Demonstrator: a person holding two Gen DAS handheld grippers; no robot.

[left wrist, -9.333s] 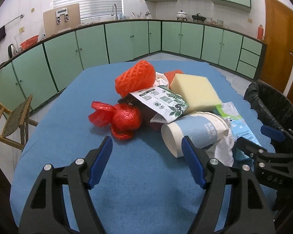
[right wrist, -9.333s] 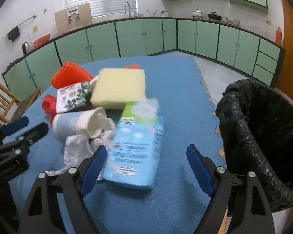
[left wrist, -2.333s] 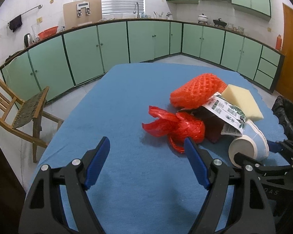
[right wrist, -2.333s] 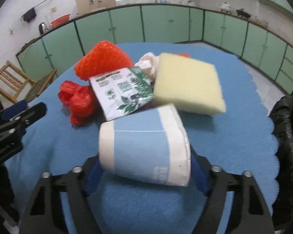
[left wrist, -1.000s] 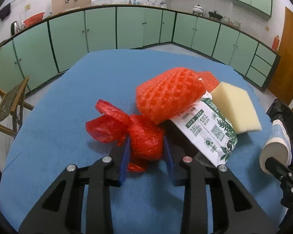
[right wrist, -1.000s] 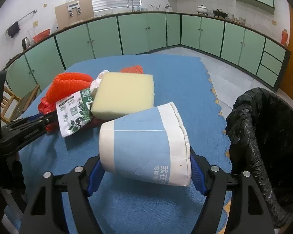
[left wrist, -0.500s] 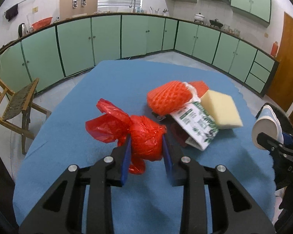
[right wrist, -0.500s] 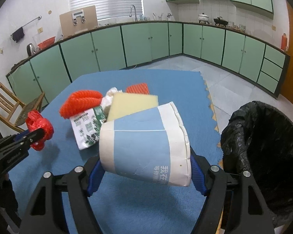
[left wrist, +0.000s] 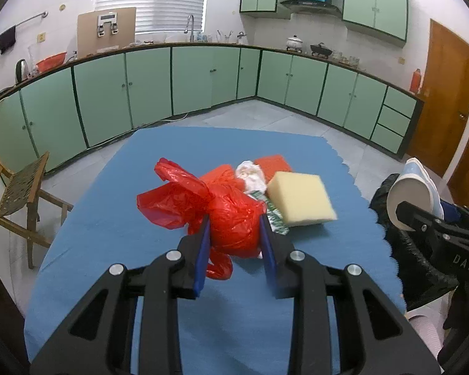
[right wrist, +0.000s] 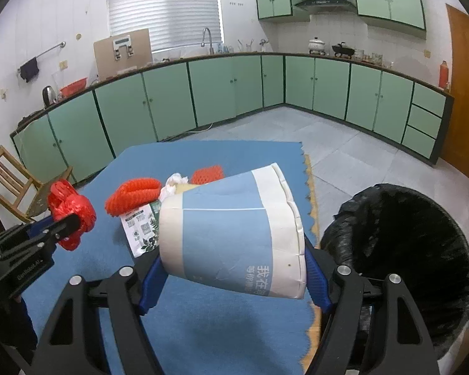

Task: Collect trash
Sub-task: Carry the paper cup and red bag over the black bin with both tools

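With the right claw (right wrist: 234, 268) clamping the paper cup (right wrist: 231, 234) and the left claw (left wrist: 234, 243) pinching the red bag (left wrist: 222, 215), carry both over the black bin (right wrist: 403, 250), then release inside its rim.

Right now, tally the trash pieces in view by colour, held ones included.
Red/orange: 3, the red plastic bag, orange foam net, second orange net
Yellow: 1, sponge
White/blue: 1, paper cup
White: 1, crumpled tissue
White/green: 1, printed packet
Total: 7
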